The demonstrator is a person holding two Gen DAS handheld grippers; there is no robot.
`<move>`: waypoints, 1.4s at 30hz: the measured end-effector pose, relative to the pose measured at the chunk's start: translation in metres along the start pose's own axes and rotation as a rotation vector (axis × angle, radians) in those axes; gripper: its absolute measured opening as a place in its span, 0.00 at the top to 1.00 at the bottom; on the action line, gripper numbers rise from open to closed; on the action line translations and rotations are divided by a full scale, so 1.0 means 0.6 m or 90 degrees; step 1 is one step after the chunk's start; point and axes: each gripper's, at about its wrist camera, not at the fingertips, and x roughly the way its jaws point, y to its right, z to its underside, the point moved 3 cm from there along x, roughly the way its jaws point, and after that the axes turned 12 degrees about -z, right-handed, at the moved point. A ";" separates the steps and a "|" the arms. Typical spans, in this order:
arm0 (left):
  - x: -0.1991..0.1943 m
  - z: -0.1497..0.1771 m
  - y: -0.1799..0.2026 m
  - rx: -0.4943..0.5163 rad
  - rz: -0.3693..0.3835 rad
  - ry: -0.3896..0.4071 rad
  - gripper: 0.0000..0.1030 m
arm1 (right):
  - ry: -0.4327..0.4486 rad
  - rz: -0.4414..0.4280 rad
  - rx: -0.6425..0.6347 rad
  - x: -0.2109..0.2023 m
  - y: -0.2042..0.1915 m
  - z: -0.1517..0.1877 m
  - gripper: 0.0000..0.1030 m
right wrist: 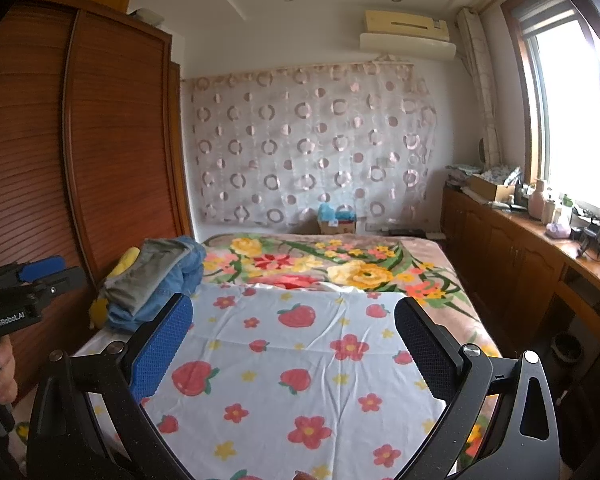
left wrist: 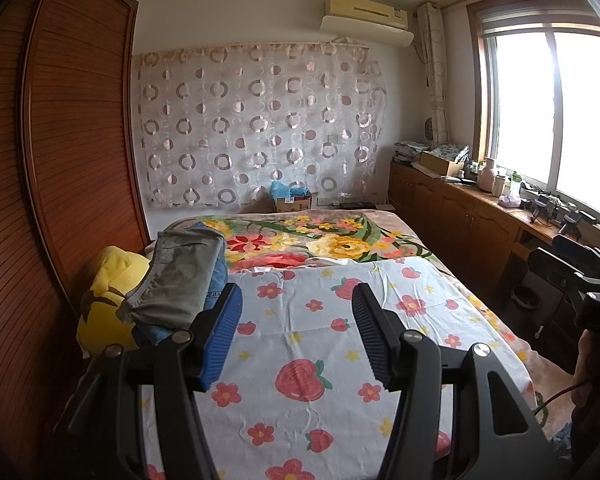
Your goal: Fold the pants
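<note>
A stack of folded pants lies at the bed's left edge: an olive-grey pair (left wrist: 178, 276) (right wrist: 148, 270) on top of blue jeans (left wrist: 216, 280) (right wrist: 190, 268). My left gripper (left wrist: 298, 300) hovers over the strawberry-print sheet (left wrist: 320, 360) just right of the stack, jaws open with nothing between them. My right gripper (right wrist: 294, 312) also hangs open and empty over the same sheet (right wrist: 292, 380), to the right of the stack. Each gripper shows at the edge of the other's view, the right (left wrist: 580, 280) and the left (right wrist: 24, 280), held by a hand (right wrist: 0, 376).
A yellow plush (left wrist: 108, 304) sits under and left of the stack. A wooden wardrobe (left wrist: 60, 160) lines the left side. A floral blanket (left wrist: 332, 240) covers the far bed. Low cabinets (left wrist: 480, 216) with clutter run under the window on the right.
</note>
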 end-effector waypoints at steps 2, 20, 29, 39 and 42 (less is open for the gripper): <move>0.000 -0.001 0.002 0.000 0.001 -0.001 0.45 | 0.003 0.002 -0.001 -0.002 -0.002 0.005 0.00; 0.000 0.001 0.000 0.000 0.000 -0.001 0.45 | 0.003 0.004 -0.001 -0.001 -0.002 0.010 0.00; 0.001 0.002 -0.003 0.001 -0.002 -0.001 0.45 | 0.003 0.004 -0.001 0.000 0.000 0.010 0.00; 0.000 0.002 -0.002 0.001 -0.001 0.000 0.45 | 0.002 0.004 -0.001 -0.001 -0.001 0.009 0.00; 0.001 0.002 -0.001 0.000 -0.001 -0.001 0.45 | 0.003 0.004 -0.001 -0.001 0.000 0.009 0.00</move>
